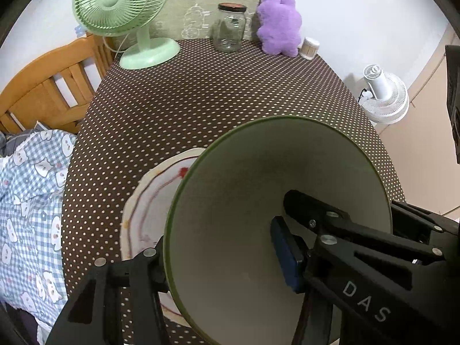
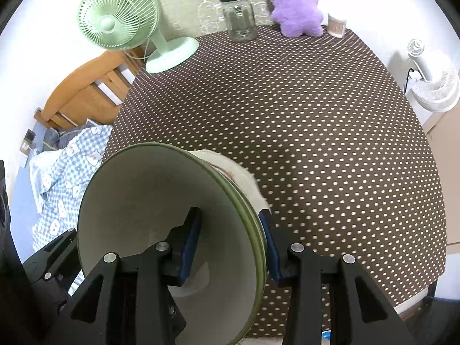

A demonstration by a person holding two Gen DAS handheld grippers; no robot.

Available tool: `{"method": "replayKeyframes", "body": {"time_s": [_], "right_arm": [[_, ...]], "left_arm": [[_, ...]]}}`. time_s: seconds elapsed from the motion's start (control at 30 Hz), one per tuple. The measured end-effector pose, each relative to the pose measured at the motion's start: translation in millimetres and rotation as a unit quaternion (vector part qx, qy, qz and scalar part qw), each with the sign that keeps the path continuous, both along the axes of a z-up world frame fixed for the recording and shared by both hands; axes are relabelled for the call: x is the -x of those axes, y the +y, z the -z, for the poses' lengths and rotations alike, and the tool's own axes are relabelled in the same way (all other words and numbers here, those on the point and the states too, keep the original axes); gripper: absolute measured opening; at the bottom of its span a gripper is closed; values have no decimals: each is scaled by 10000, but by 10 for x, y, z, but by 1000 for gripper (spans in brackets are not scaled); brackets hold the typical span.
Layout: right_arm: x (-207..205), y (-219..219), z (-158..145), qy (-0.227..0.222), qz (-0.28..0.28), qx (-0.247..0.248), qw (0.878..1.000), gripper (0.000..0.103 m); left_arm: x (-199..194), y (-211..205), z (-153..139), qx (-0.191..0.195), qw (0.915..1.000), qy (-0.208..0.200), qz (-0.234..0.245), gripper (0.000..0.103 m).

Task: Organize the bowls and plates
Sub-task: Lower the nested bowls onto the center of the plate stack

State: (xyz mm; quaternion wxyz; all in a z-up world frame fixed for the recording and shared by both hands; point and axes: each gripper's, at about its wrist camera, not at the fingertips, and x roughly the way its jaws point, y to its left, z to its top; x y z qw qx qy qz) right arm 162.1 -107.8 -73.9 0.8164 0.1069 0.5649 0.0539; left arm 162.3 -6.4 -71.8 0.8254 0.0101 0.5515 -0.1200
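Between both hand-held grippers, left point(image 1: 218, 261) & right point(image 2: 230, 247), green bowl point(image 1: 258, 201) clamped by opposite rims, w/ plate point(image 1: 149, 201) beneath.

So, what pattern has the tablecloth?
The tablecloth is dark brown with small white dots, clearest in the right wrist view.

Green desk fan point(image 1: 120, 3), lidded glass jar point(image 1: 230, 27), purple plush toy point(image 1: 279, 24) and cotton swab container point(image 1: 310, 47) stand along the far edge of the polka-dot table point(image 1: 215, 92). White fan point(image 1: 383, 97) stands beyond its right side.
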Motion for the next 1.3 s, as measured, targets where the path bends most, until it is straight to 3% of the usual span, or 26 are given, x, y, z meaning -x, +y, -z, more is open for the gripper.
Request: {"method": "replayKeyframes", "body": {"time_s": [0.43, 0.93, 1.07, 1.3], "right_arm": [[-112, 382, 204, 276, -94, 18, 9996, 45], [-193, 428, 258, 240, -47, 155, 9996, 46], [-175, 437, 221, 159, -95, 329, 9993, 48], [-77, 332, 47, -109, 32, 429, 9990, 71]], "left_arm": [[-43, 371, 177, 39, 9995, 272, -151, 56], [-139, 389, 231, -3, 9999, 157, -41, 56], [-143, 418, 234, 13, 9998, 186, -93, 62], [-67, 479, 67, -256, 9992, -167, -242, 83]]}}
